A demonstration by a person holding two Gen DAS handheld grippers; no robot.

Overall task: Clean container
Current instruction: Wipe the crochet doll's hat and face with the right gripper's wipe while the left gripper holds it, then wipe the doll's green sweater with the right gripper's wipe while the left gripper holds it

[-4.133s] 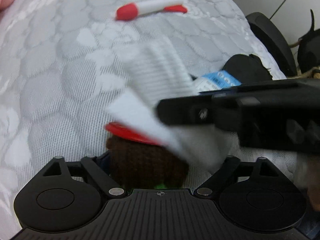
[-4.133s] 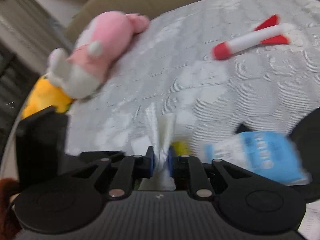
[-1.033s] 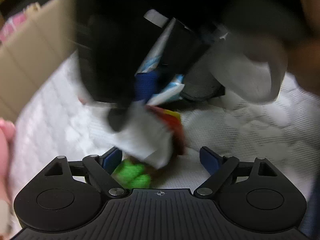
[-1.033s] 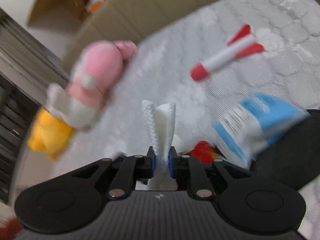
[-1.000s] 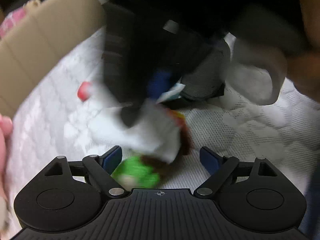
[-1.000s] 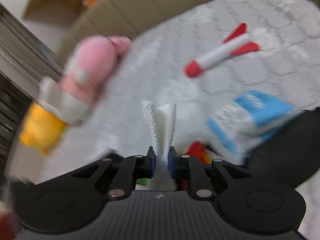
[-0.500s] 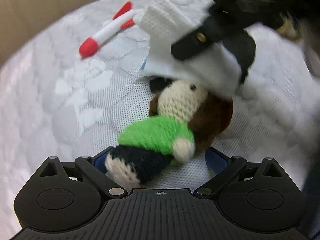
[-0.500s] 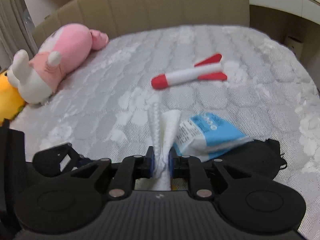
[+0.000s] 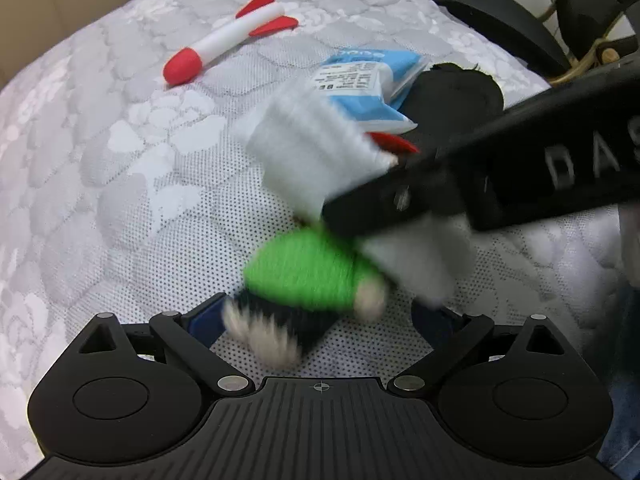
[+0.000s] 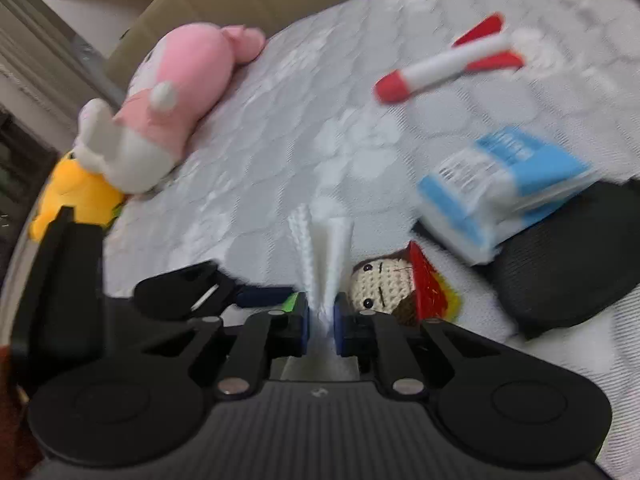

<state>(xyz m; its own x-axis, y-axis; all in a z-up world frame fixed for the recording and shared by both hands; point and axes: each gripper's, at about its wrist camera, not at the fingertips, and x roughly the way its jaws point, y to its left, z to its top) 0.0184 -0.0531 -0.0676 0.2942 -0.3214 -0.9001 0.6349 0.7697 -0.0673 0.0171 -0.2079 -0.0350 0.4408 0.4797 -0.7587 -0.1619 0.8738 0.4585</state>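
Note:
A crocheted doll [image 9: 308,276] with a green top, dark trousers and a red hat lies on the white mattress [image 9: 120,152] between the wide-apart blue pads of my left gripper [image 9: 320,320]; the pads are not closed on it. Its face shows in the right wrist view [image 10: 378,282]. My right gripper [image 10: 320,320] is shut on a folded white wipe [image 10: 322,248]. In the left wrist view the right gripper crosses from the right, with the wipe [image 9: 312,152] over the doll's head. No container is identifiable.
A red-and-white toy rocket [image 9: 228,36] lies farther back. A blue wipe packet [image 9: 372,80] rests against a black pouch [image 9: 456,92]. A pink plush [image 10: 180,80] and a yellow plush [image 10: 76,196] lie at the left. A black chair base [image 9: 496,16] stands beyond the mattress.
The right gripper has swung the wipe down over the doll's head, hiding the face in the left view. The doll looks blurred and has shifted between the left pads.

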